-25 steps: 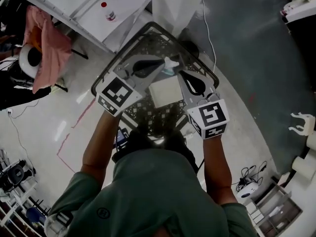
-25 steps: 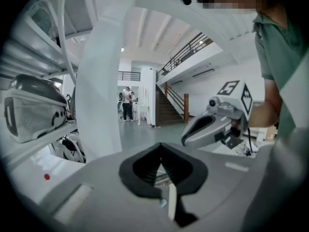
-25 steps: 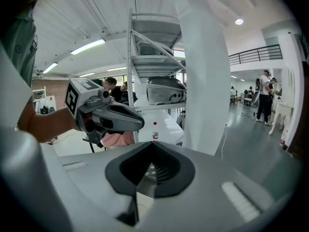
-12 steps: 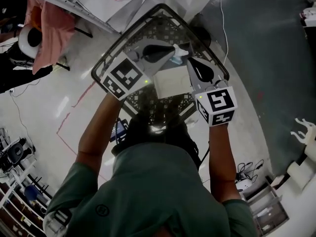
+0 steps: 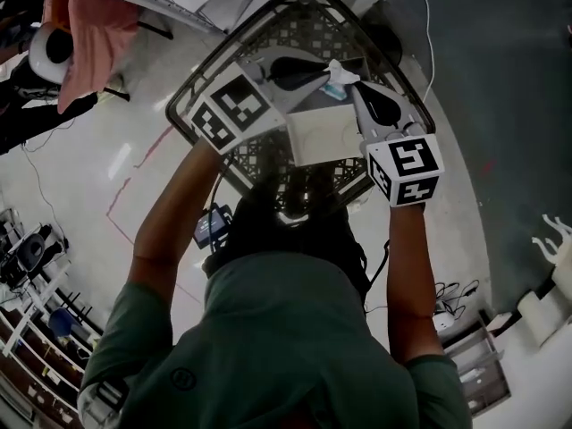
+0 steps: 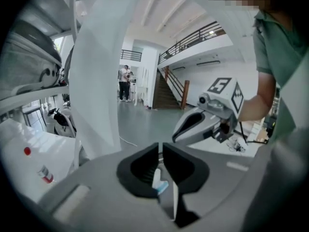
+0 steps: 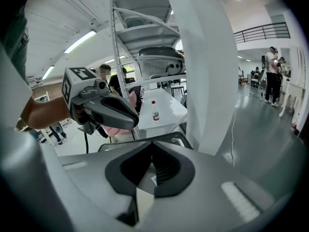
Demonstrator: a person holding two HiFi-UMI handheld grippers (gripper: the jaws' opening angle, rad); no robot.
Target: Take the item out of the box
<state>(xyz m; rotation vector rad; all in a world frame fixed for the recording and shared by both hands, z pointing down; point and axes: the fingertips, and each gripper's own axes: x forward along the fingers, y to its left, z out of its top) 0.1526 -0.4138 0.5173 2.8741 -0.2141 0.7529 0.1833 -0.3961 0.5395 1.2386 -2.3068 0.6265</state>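
The box (image 5: 317, 137) is being steadied in the clamped right gripper (image 7: 153, 170) while the item (image 5: 337, 79) (outside it, upper centre) is being loosened between the just-opening jaws of the left gripper (image 6: 161, 163)

Left gripper (image 6: 160, 151): jaws have just been opening; a narrow gap now shows between them, with the packet (image 6: 157, 180) in that gap. Head view: both grippers, the right gripper (image 5: 357, 92) included, the box (image 5: 320, 134) and the table (image 5: 317, 25) now sit higher and larger in frame than a second ago. The pink cloth (image 5: 89, 34) now lies at the top left corner
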